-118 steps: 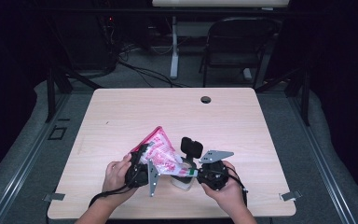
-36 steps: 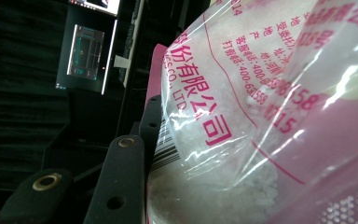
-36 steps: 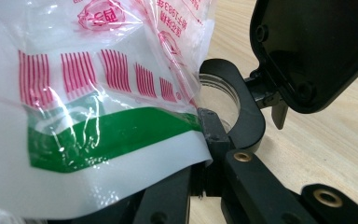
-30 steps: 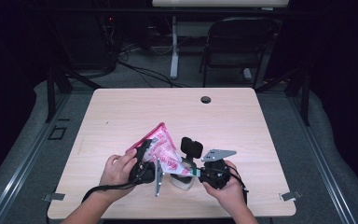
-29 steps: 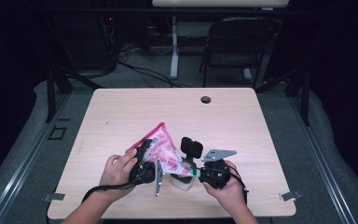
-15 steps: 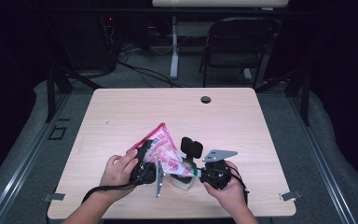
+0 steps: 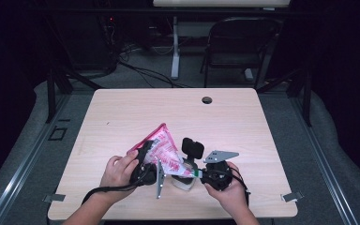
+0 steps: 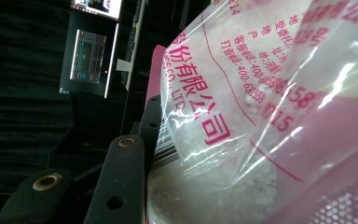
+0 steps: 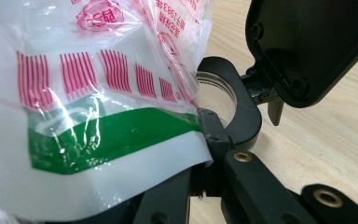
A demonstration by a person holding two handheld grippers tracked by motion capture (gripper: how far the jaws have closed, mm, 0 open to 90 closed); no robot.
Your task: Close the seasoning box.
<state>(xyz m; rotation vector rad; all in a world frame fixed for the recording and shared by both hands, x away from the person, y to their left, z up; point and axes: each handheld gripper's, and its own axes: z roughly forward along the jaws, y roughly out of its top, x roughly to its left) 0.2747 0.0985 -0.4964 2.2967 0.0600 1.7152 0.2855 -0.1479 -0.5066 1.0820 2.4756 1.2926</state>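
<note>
Nothing has shifted since the earlier frames; both hands keep their places. High view: the left gripper (image 7: 146, 164) and right gripper (image 7: 201, 174) hold a pink plastic bag (image 7: 164, 149) tilted over a jar (image 7: 183, 182) near the table's (image 7: 122, 112) front edge. Left gripper view: its 2 jaws clamp the bag (image 8: 261, 107), white grains inside. Right gripper view: its jaws pinch the bag's green-striped corner (image 9: 107, 135) above the black-rimmed jar (image 9: 235, 109), whose hinged lid (image 9: 307, 42) stands open.

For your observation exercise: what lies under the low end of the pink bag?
Under the pink bag sits a container with a black ring mouth and an open flip lid. The bag covers the container's inside.
</note>
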